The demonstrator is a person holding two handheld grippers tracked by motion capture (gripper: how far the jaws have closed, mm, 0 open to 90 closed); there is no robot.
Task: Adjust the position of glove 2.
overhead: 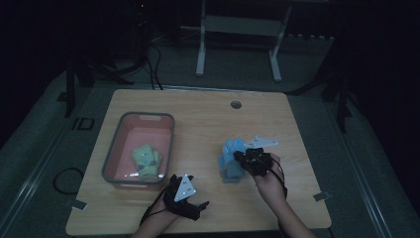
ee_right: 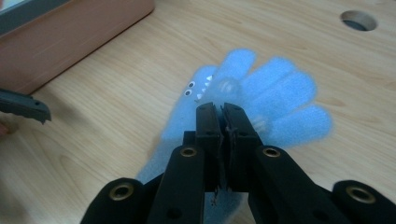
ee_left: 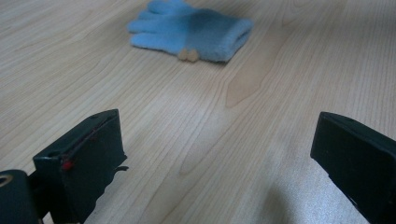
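Above the desk [overhead: 208,114] right of the pink bin [overhead: 113,163], the right gripper [ee_right: 222,112] has its jaws clenched on the blue glove [ee_right: 275,100], which could slip from this thin pinch, while the left gripper [ee_left: 219,154], jaws released, holds nothing.

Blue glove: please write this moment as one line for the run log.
right gripper: shut on blue glove | left gripper: open, holds nothing | bin: holds green gloves
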